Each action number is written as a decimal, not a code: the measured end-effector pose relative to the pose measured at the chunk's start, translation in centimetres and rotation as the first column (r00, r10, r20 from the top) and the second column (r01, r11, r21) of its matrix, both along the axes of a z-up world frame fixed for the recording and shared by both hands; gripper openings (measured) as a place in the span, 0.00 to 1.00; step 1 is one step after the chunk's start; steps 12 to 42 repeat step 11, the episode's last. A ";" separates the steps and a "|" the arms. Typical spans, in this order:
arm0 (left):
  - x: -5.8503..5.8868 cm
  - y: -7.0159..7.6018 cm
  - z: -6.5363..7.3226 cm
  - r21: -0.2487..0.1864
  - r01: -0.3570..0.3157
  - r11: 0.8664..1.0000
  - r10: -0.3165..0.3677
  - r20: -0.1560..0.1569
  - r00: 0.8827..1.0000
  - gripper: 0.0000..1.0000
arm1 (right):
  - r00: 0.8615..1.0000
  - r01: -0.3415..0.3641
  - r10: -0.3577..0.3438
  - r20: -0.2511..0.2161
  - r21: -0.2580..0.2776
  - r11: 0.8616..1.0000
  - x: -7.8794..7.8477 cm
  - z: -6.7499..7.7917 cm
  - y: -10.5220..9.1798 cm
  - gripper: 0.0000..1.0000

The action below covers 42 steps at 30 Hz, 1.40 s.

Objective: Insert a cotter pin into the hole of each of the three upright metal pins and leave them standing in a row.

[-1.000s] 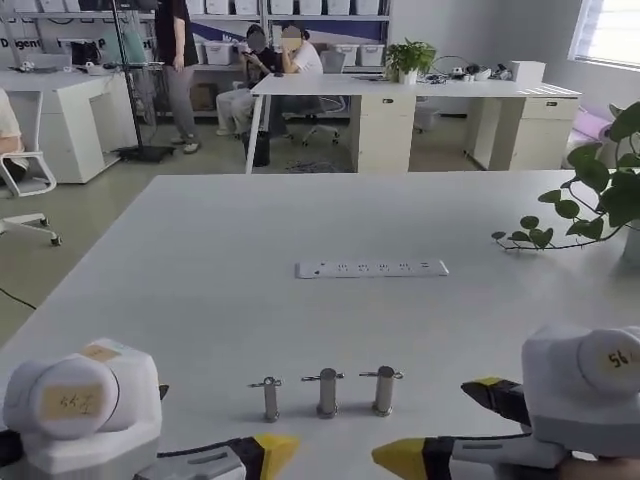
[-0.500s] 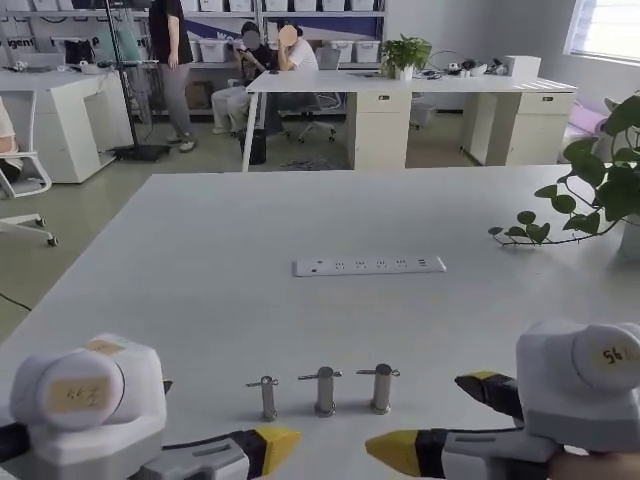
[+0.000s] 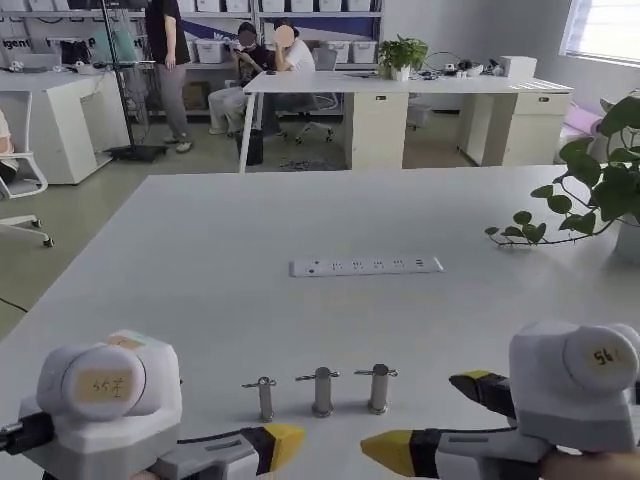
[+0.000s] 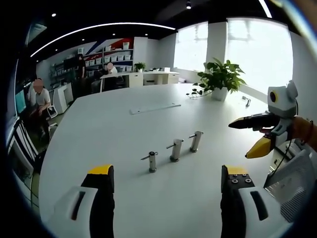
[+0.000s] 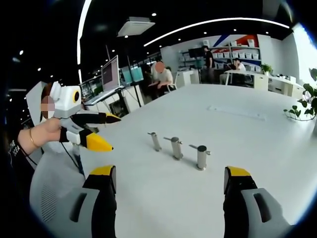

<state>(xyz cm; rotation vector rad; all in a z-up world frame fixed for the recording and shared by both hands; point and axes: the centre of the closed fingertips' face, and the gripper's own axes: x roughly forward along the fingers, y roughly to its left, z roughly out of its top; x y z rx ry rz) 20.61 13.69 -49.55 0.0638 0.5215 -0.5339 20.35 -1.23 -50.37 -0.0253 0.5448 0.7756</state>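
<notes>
We list, nearest: left gripper (image 4: 168, 171) and right gripper (image 5: 169, 172), fingers wide apart, empty. Just beyond them, three metal pins (image 3: 321, 392) upright in a row on the white worktop (image 3: 300, 215), a cotter pin (image 3: 304, 378) crosswise through each. Farther: power strip (image 3: 366, 266). Far right: potted plant (image 3: 592, 195).

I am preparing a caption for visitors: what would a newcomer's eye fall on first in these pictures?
Three metal pins stand in a row on the person's side of the white table, each with a cotter pin across its top. The open left gripper and right gripper, with yellow-tipped fingers, flank them, empty.
</notes>
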 end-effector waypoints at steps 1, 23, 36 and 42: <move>0.0 0.0 0.0 0.001 0.000 1.000 0.000 -0.003 1.000 0.89 | 1.000 -0.001 0.001 -0.001 -0.002 1.000 0.0 0.0 0.0 0.88; -0.1 0.1 -0.5 0.004 0.000 1.000 0.000 -0.010 1.000 0.89 | 1.000 0.006 -0.006 0.020 -0.014 1.000 0.4 0.4 -0.3 0.85; -0.1 0.1 -0.5 0.004 0.000 1.000 0.000 -0.010 1.000 0.89 | 1.000 0.006 -0.006 0.020 -0.014 1.000 0.4 0.4 -0.3 0.85; -0.1 0.1 -0.5 0.004 0.000 1.000 0.000 -0.010 1.000 0.89 | 1.000 0.006 -0.006 0.020 -0.014 1.000 0.4 0.4 -0.3 0.85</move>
